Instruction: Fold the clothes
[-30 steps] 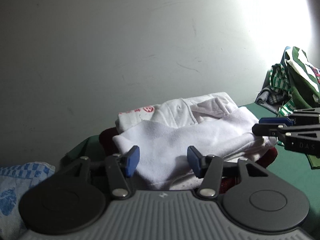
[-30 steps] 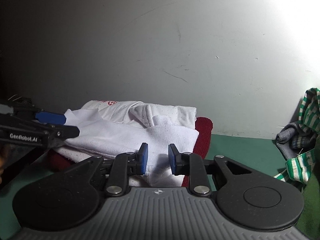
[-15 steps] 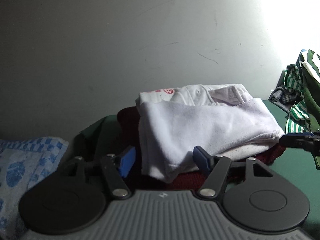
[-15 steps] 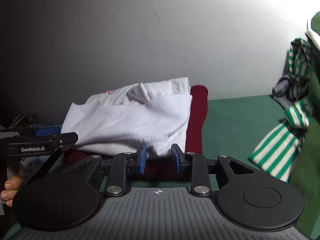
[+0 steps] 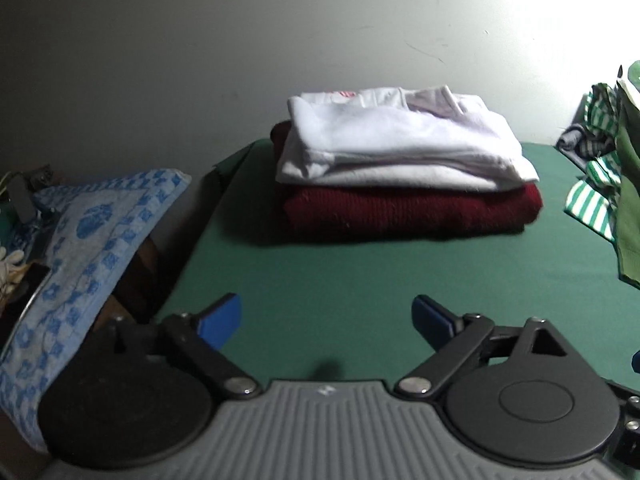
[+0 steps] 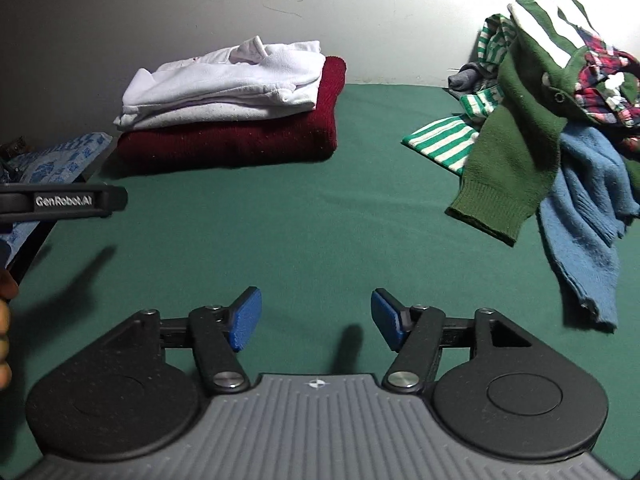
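A green-cloth worktop against a pale scuffed wall — folded white garments stacked on a folded maroon knit sweater; left gripper and right gripper fingers opening, empty.

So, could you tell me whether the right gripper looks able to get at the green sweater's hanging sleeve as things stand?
Probably yes. The right gripper is empty, its jaws opening, and only bare green table cover lies between it and the green sweater, whose sleeve hangs at the pile's near edge.
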`<state>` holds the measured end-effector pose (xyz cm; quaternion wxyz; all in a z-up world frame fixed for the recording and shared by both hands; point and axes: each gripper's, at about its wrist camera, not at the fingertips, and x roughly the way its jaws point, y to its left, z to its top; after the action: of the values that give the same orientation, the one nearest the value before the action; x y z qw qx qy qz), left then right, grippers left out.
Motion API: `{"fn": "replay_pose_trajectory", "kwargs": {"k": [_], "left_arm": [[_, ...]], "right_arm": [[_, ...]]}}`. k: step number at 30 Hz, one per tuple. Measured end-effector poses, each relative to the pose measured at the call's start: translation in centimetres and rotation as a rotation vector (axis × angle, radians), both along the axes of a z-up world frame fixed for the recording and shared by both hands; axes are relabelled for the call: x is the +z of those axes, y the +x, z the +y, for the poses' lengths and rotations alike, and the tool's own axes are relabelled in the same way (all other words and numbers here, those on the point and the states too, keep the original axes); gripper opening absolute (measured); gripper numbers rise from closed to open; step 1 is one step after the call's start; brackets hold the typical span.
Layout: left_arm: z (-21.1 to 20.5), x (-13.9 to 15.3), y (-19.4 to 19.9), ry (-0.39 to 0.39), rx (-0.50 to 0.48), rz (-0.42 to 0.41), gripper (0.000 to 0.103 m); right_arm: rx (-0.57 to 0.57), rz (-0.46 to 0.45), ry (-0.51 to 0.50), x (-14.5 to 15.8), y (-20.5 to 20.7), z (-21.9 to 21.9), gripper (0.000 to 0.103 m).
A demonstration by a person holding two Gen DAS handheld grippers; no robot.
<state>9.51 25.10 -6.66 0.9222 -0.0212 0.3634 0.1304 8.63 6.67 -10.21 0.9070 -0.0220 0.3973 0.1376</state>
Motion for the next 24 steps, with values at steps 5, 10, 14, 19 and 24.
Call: {"fn": "replay_pose_trajectory", "kwargs": {"k": [5,10,14,19,24], "left_arm": [[-1.4,1.5,-2.6,0.029,0.063,0.010,0.102],[-1.9,2.7,-5.5,-0.002,0.077,0.023,0.102],[-2.8,3.6,-8.2,0.028,0.056,0.015,0.102],[-3.7,4.7,-11.2,0.042,0.086,0.014,0.102],[-5.0,5.9,-13.7,0.064,0.112,0.015,0.102]], "right_arm": [[-0.015,-0.045,-0.007,1.7,-2.8,-0.2,0.075],[-0.042,-0.082,-0.054,3.4,-5.7,-0.2,0.082],[-0.026,-0.102,-0.043,4.2,-7.4,-0.6,0.084],[-0.014,-0.106,0.031,5.2,-9.0,-1.5,0.084],[0.024,-0.136,0.032,6.2,-10.1,-1.9,0.084]]}}
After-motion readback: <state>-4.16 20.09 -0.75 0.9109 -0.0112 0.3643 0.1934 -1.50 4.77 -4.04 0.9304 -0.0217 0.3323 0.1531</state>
